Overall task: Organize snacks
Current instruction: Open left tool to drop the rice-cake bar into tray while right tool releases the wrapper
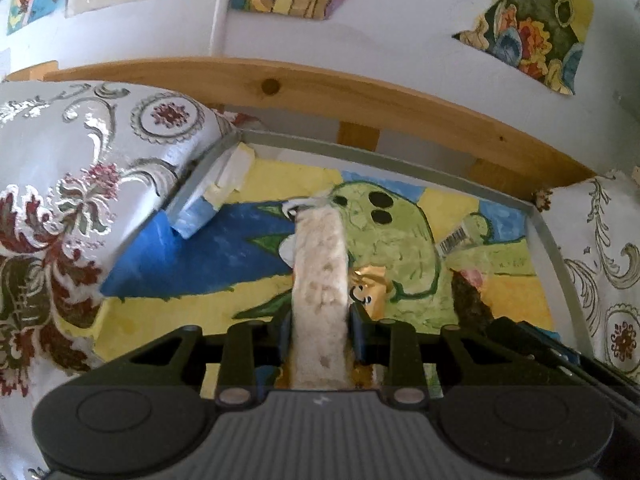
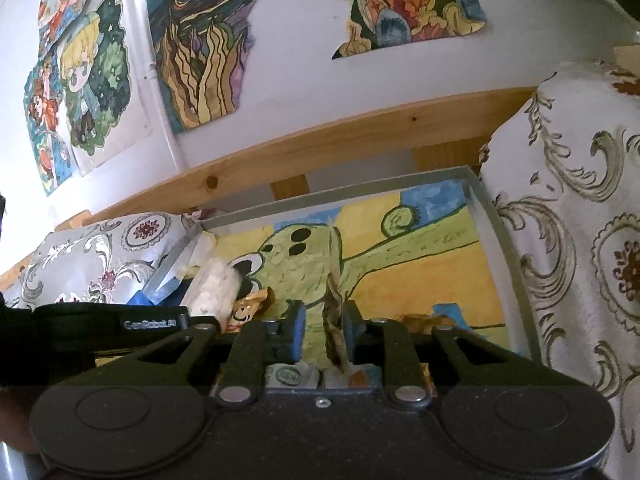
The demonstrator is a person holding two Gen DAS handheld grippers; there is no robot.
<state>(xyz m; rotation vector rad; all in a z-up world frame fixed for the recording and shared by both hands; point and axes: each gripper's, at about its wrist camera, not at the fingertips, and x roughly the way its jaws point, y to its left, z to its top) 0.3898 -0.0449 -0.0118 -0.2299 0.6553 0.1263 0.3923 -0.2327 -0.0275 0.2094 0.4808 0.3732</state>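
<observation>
While poised over the painted box (image 1: 540, 224), left gripper (image 1: 318, 320) clamping a pale bar (image 1: 320, 264), right gripper (image 2: 322, 322) pinching a thin wrapper (image 2: 335, 320). Mid-sorting, seemingly; next, lowering and releasing ahead.

Shallow tray (image 1: 544, 224) between two patterned cushions (image 1: 72, 208), a wooden rail (image 1: 320, 84) behind it, pictures on the wall (image 1: 532, 20) above. In the tray: wrapped snack (image 1: 368, 288), beside the puffed bar (image 1: 320, 280) (itself between the left tongs (image 1: 320, 332)).
</observation>
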